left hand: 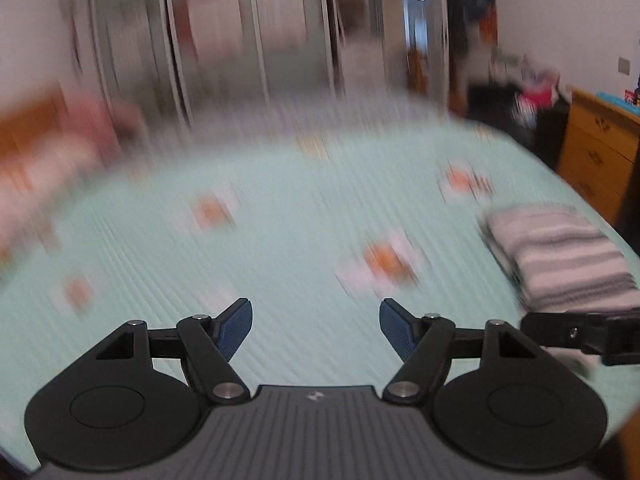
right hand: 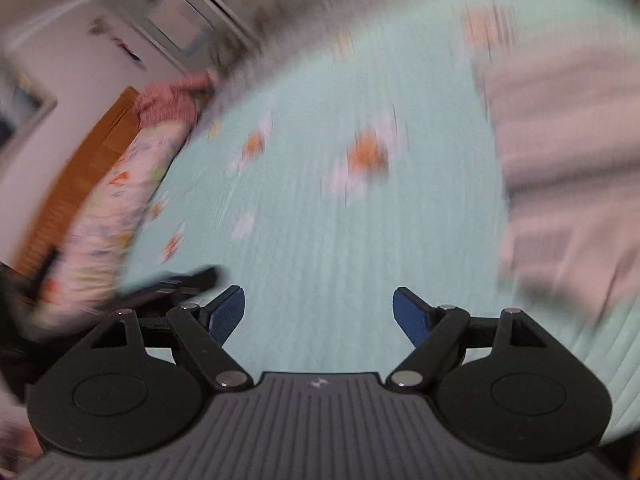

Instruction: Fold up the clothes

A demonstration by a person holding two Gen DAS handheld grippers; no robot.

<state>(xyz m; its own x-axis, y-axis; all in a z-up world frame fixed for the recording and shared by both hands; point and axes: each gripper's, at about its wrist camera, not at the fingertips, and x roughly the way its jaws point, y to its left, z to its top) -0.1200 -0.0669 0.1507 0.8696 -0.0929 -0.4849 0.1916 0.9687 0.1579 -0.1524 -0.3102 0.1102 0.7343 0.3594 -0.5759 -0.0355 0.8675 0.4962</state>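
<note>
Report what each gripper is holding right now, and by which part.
Nothing is held. The left gripper and the right gripper both stand open over the bedsheet; the folded striped garment lies apart, ungripped.

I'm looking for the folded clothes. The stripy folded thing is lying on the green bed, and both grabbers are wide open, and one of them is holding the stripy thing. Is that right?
Not quite. Neither holds it. In the left wrist view the left gripper is open with nothing between its pads; the right gripper is open and bare too. The striped folded garment does lie on the green bed.
</note>
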